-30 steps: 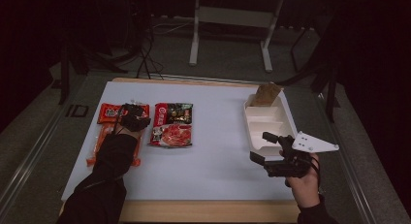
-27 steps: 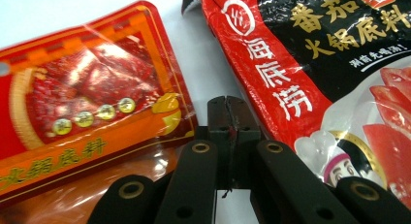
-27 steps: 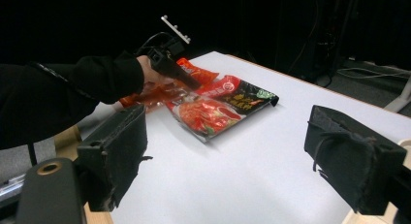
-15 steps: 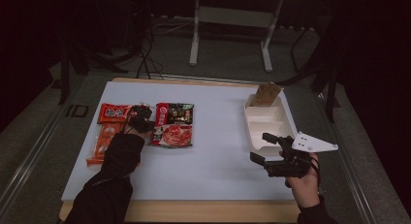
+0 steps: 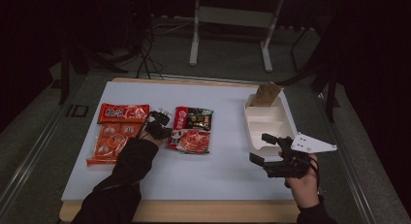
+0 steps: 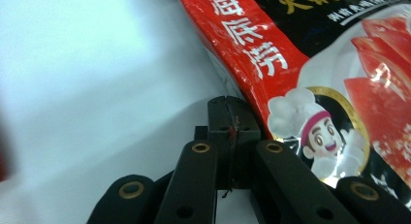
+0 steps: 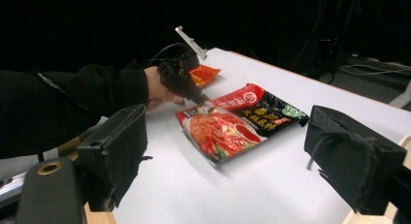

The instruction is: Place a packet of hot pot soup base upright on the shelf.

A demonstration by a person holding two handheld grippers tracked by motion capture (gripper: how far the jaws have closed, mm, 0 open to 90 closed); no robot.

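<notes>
A red and black hot pot pouch [image 5: 191, 129] lies flat in the middle of the white table top [image 5: 218, 170]. My left gripper [image 5: 162, 124] rests low at the pouch's left edge. In the left gripper view its jaws are pressed together [image 6: 231, 120] on the table, right beside the pouch [image 6: 339, 64], with nothing seen between them. The right gripper view shows the pouch [image 7: 237, 120] with the left gripper [image 7: 201, 104] touching its near corner. My right gripper [image 5: 259, 147] hovers open and empty at the front right, its pads [image 7: 121, 151] wide apart.
Two orange snack packs [image 5: 123, 112] [image 5: 110, 144] lie left of the left hand. A white compartment tray [image 5: 287, 118] stands at the right, with a brown packet [image 5: 267, 94] at its far end. Metal stand legs [image 5: 196, 35] rise behind the table.
My left hand has slid right, from over the orange packs to the pouch's left edge. The right hand has stayed put.
</notes>
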